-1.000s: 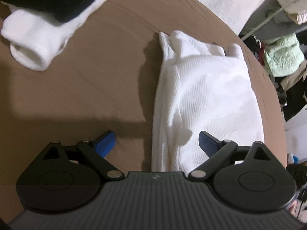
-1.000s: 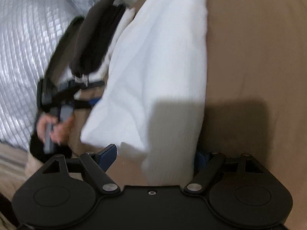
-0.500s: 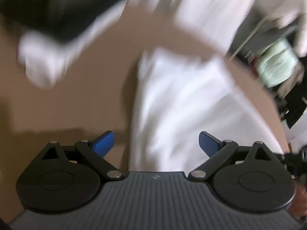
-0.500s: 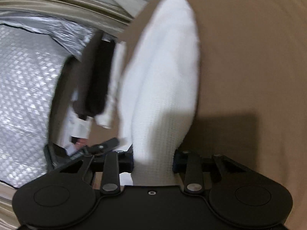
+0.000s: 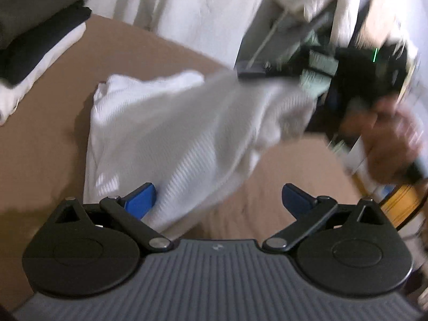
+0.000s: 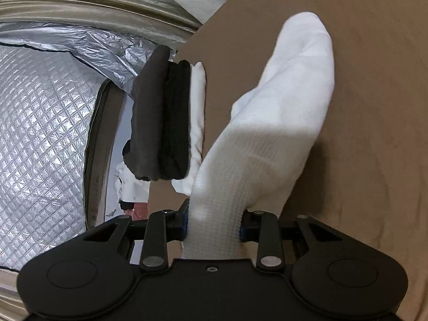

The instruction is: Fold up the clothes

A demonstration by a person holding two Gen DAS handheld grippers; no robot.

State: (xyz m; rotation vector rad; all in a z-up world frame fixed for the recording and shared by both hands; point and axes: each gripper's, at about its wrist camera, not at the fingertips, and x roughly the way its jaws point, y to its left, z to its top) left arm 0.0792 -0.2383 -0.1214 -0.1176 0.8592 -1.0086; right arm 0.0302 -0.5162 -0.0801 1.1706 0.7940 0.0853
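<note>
A tan-covered surface fills both views, with a stack of folded dark and white clothes at left of centre in the right wrist view. The right gripper is clenched on one end of the white waffle-knit garment, lifting it, probably to fold it over. The left gripper gapes, holding nothing, its jaws having just widened. The garment looks thick and already doubled.

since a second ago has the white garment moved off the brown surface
Yes. The right claw has closed on the white garment and lifted that end up off the brown surface.
</note>
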